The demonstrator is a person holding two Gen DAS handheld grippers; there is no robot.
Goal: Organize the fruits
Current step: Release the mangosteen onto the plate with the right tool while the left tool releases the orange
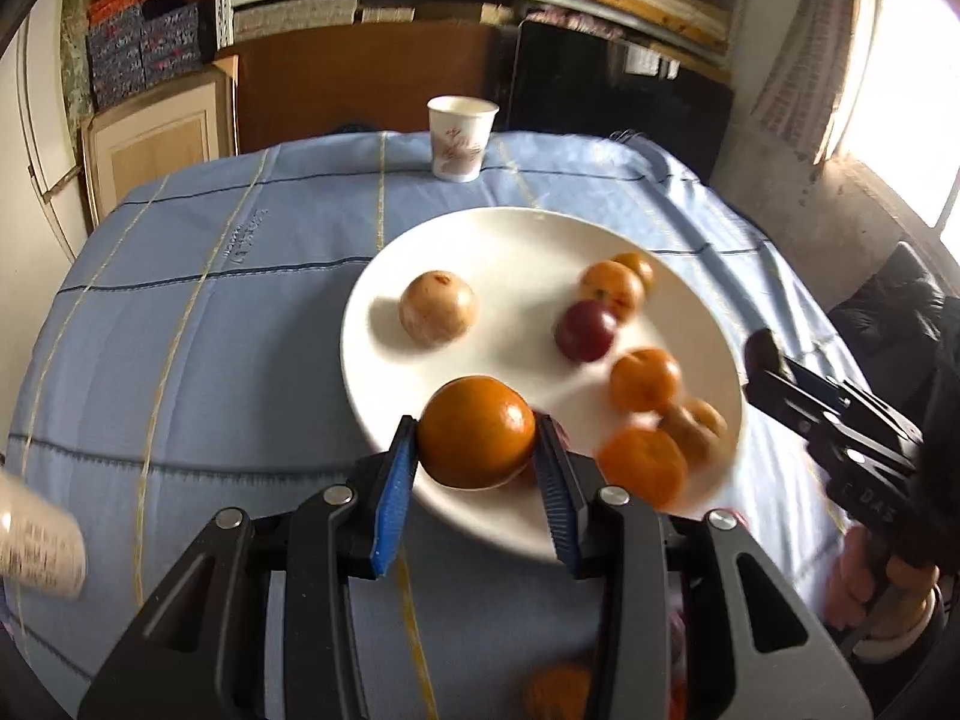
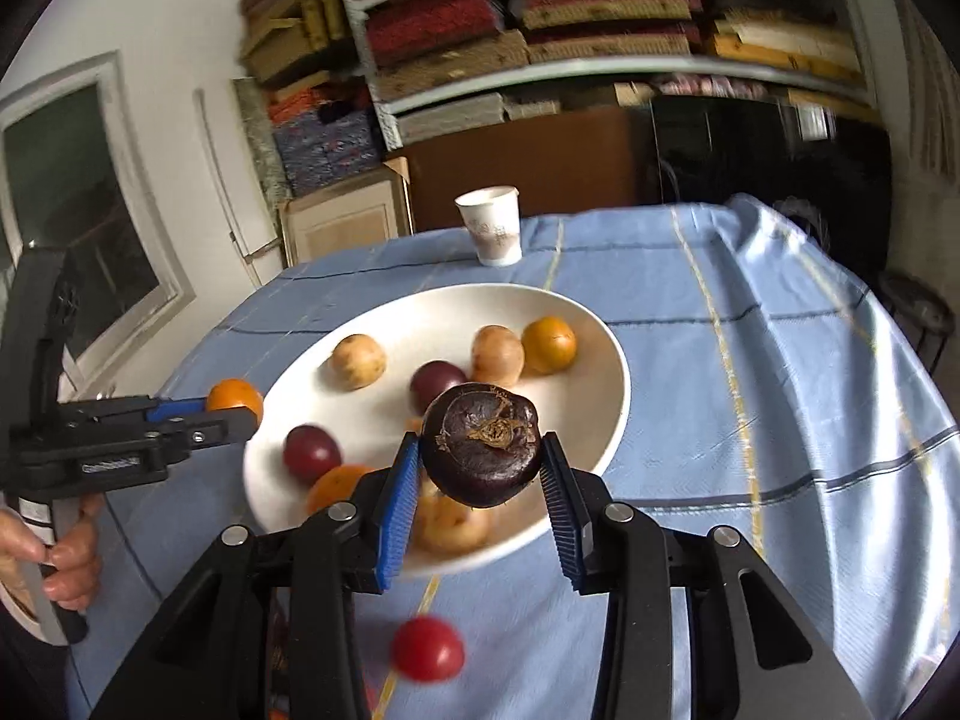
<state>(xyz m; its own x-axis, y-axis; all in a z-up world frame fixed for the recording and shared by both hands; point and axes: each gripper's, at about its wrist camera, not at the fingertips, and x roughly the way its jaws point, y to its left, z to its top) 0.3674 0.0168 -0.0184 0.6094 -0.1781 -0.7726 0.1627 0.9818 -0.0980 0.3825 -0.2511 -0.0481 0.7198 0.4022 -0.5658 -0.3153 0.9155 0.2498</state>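
Left wrist view: the left gripper (image 1: 477, 450) clamped a smooth, round orange (image 1: 476, 432) over the 6 o'clock rim of the glossy white plate (image 1: 510, 240), which held loose fruit.

Right wrist view: the right gripper (image 2: 480, 468) clamped a dark, wrinkled mangosteen (image 2: 480, 450) above the plate (image 2: 612, 360); a red tomato (image 2: 427, 648) lay on the blue cloth (image 2: 750, 390) at 6 o'clock.

White plate (image 1: 528, 240), orange tangerine (image 1: 476, 432), dark purple mangosteen (image 2: 480, 450) — pale blue cloth (image 1: 240, 300), yellow-and-navy lines.

A white paper cup (image 1: 462, 138) with a faint reddish print stands upright on the light-blue striped tablecloth (image 1: 240, 312); behind, metal shelves (image 2: 600, 69) hold stacked woven mats.
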